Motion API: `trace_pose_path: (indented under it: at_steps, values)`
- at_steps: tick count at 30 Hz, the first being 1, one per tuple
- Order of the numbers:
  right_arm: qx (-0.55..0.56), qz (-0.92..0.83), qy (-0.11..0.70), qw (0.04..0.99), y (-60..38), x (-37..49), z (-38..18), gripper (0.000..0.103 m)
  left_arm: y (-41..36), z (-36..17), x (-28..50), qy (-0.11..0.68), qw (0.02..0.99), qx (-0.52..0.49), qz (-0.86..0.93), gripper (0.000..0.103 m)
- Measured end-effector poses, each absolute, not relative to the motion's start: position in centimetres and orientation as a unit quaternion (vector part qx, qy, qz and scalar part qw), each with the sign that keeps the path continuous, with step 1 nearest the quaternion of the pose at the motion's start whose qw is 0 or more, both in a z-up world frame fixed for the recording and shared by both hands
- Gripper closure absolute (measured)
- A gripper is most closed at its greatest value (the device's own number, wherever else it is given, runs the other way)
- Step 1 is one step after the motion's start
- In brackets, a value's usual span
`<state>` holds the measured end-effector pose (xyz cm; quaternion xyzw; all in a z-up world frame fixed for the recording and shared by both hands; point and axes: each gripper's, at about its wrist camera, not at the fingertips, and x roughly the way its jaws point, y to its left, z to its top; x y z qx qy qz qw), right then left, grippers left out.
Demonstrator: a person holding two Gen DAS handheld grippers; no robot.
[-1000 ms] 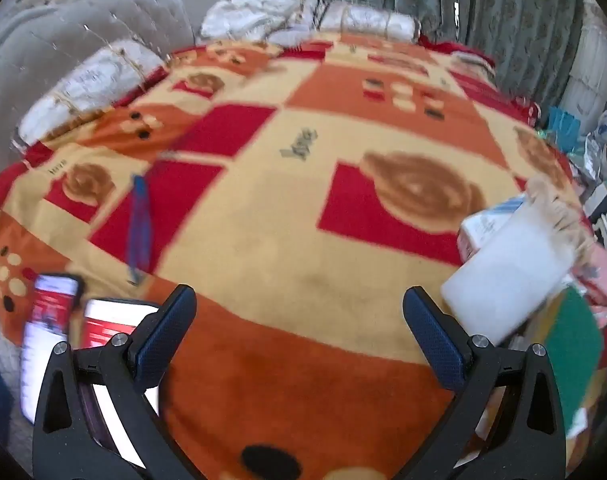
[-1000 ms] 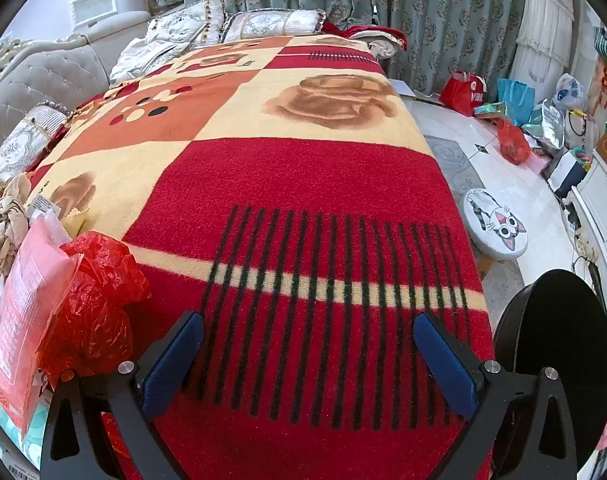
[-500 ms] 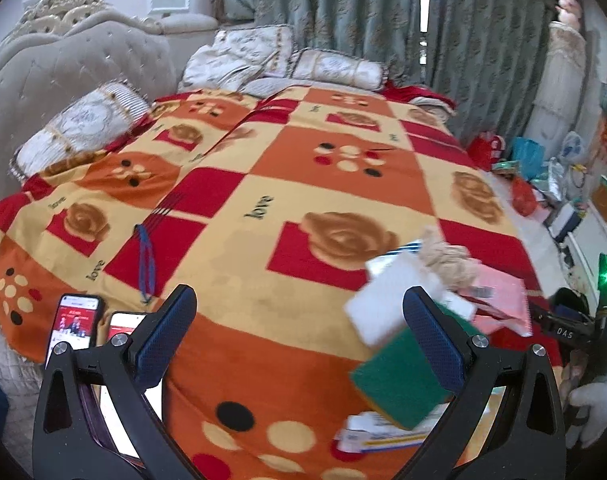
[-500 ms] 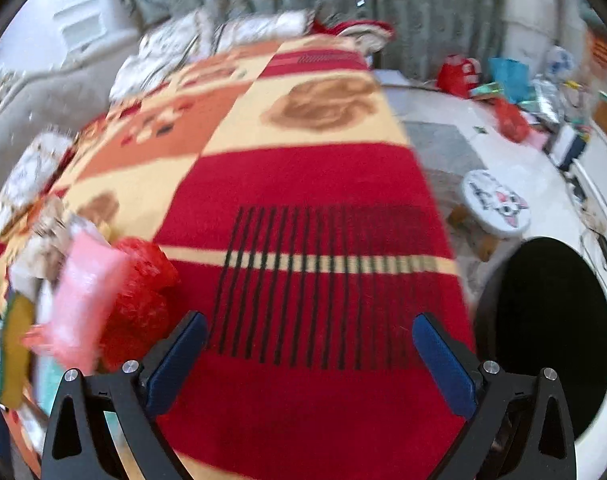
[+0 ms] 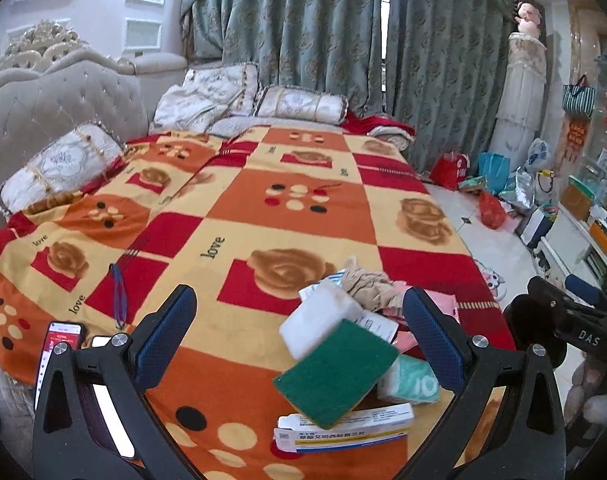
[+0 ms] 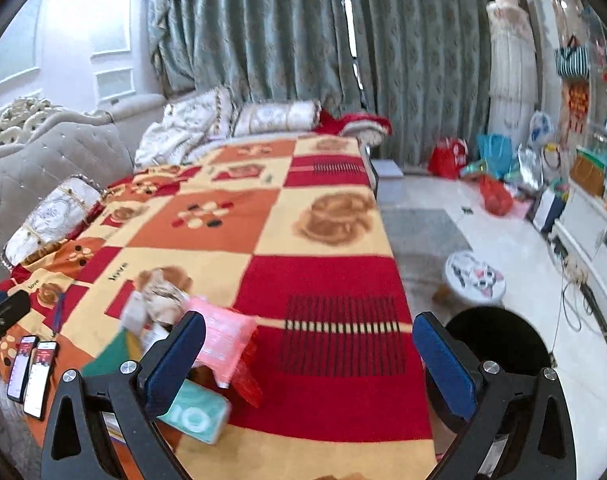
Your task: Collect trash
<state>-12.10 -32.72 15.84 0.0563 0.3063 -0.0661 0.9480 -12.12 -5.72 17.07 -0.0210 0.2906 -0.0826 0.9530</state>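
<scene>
Both my left gripper (image 5: 299, 328) and right gripper (image 6: 309, 354) are wide apart, holding nothing; I should grab the green sponge (image 5: 337, 372) near me first, slowly

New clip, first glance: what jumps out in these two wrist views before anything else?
The loud red, orange and yellow checked blanket fills the bed. Near its front edge sits a trash heap: a green scouring pad on top, a white block behind it, a medicine box in front. Two lit phones lie at the near left corner, and both grippers, left and right, are open and empty.
</scene>
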Motion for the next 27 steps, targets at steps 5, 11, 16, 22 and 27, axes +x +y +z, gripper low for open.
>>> trace_pose_path:
  at_steps: [5,11,16,22,27]
  values:
    - [0.050,-0.053,0.284,0.956,-31.3,-12.9,17.4,0.000,-5.6,17.7,-12.8,0.279,0.956,-0.021,-0.084,0.000]
    - [0.044,-0.043,0.264,0.962,-30.0,-13.6,18.7,0.000,-5.3,18.2,-13.2,0.269,0.960,-0.018,-0.080,0.000]
    - [0.037,-0.041,0.253,0.966,-29.3,-13.9,19.5,0.000,-5.0,18.4,-13.5,0.264,0.961,-0.024,-0.080,0.000]
    - [0.036,-0.037,0.254,0.966,-28.9,-13.8,19.5,0.000,-5.0,18.6,-13.5,0.262,0.961,-0.026,-0.081,0.000]
    - [0.034,-0.035,0.255,0.966,-28.8,-13.8,19.4,0.000,-4.9,18.8,-13.6,0.262,0.961,-0.026,-0.080,0.000]
